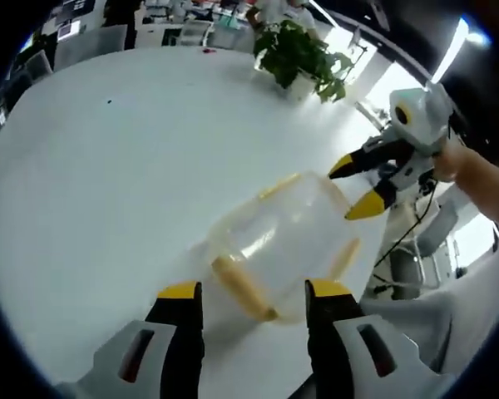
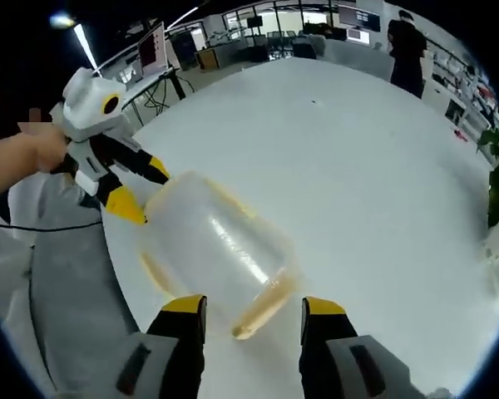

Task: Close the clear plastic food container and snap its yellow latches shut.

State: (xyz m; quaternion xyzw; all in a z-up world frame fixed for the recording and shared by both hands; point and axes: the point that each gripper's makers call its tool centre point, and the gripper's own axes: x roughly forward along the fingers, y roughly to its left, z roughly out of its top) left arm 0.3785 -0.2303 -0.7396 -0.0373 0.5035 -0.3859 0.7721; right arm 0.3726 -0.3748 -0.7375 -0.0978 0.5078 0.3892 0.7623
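Note:
A clear plastic food container (image 1: 283,237) with its lid on lies on the white table (image 1: 108,183). Yellow latches run along its edges; one latch (image 1: 243,287) sits just ahead of my left gripper (image 1: 254,291), which is open with its jaws on either side of that end. In the right gripper view the container (image 2: 216,249) lies ahead of my right gripper (image 2: 254,306), open, with a yellow latch (image 2: 262,314) between the jaw tips. The right gripper (image 1: 362,183) also appears at the container's far end in the left gripper view, and the left gripper (image 2: 137,187) appears likewise in the right gripper view.
A potted green plant (image 1: 299,54) stands at the table's far side. Chairs and desks with monitors (image 2: 150,50) line the room behind. A person's hand (image 2: 21,158) holds the left gripper near the table's edge.

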